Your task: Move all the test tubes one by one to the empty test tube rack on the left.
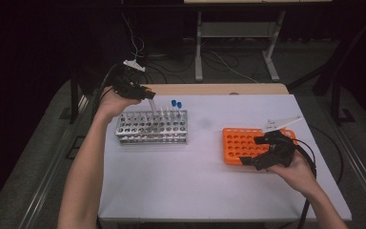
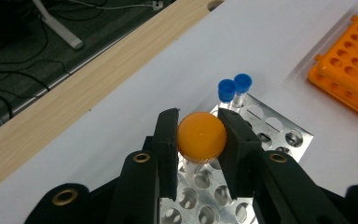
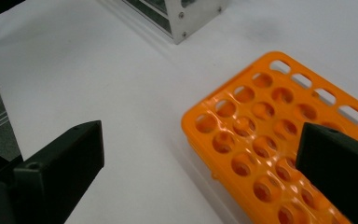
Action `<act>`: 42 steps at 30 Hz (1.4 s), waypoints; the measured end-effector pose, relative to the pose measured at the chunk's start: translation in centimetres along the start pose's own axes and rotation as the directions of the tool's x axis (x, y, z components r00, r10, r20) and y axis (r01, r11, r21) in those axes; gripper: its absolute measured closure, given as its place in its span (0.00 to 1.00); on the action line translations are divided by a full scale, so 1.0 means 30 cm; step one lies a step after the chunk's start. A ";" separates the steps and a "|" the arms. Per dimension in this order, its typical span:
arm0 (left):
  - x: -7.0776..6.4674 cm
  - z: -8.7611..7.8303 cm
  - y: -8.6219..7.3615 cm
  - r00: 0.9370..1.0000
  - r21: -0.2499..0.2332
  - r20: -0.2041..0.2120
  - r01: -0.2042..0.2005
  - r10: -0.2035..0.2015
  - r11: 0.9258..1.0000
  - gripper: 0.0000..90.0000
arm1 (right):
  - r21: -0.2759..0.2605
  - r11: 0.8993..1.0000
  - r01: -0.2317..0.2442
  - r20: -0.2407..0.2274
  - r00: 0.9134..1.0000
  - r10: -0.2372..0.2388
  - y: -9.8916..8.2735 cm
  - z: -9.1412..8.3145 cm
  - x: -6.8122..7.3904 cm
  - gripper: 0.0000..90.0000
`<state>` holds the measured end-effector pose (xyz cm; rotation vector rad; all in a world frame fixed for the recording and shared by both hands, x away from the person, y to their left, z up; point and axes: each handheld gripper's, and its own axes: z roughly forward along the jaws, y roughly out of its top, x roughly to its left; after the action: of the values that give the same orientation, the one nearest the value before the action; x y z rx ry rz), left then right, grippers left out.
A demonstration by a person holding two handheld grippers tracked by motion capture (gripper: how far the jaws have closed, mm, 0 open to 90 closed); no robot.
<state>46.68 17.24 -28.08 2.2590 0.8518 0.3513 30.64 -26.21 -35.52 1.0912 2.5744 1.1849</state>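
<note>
My left gripper [image 2: 200,140] is shut on an orange-capped tube [image 2: 201,136], held tilted over the back left of the metal rack [image 1: 151,127]. In the high view that gripper [image 1: 147,95] holds the clear tube [image 1: 152,105] slanting down toward the rack's holes. Two blue-capped tubes [image 2: 234,87] stand at the rack's far right corner. My right gripper [image 3: 200,158] is open, its jaws wide apart over the near left corner of the orange rack [image 3: 270,135]; the high view has it [image 1: 253,153] just above that rack [image 1: 238,143], with nothing between the jaws.
A white sheet [image 1: 205,176] covers the table, with a wooden edge [image 1: 219,88] along the back. The metal rack's corner [image 3: 182,18] is beyond the right gripper. Table legs and cables [image 1: 205,57] lie on the floor behind.
</note>
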 end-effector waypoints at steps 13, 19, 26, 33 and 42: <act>0.006 0.060 -0.001 1.000 0.025 0.001 0.010 -0.010 1.000 0.76 | -0.032 0.996 -0.079 0.081 0.993 0.082 -0.111 -0.094 -0.087 0.01; 0.011 0.085 -0.018 1.000 0.050 0.006 0.025 -0.025 0.998 0.76 | -0.052 0.991 -0.123 0.141 0.981 0.130 -0.154 -0.126 -0.147 0.01; 0.017 0.108 -0.049 0.999 0.072 0.014 0.032 -0.033 0.997 0.76 | -0.072 0.986 -0.150 0.188 0.969 0.161 -0.168 -0.134 -0.216 0.09; 0.019 0.090 -0.066 0.999 0.042 0.010 0.046 -0.047 0.998 0.69 | -0.055 0.985 -0.162 0.255 0.952 0.171 -0.150 -0.103 -0.275 0.20; 0.007 0.006 -0.082 0.997 -0.016 0.016 0.071 -0.071 0.997 0.54 | -0.038 0.985 -0.171 0.322 0.931 0.174 -0.145 -0.066 -0.319 0.37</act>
<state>45.75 18.63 -29.89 2.2071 0.9150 0.3074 34.50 -35.56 -39.02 1.4030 2.2591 0.9508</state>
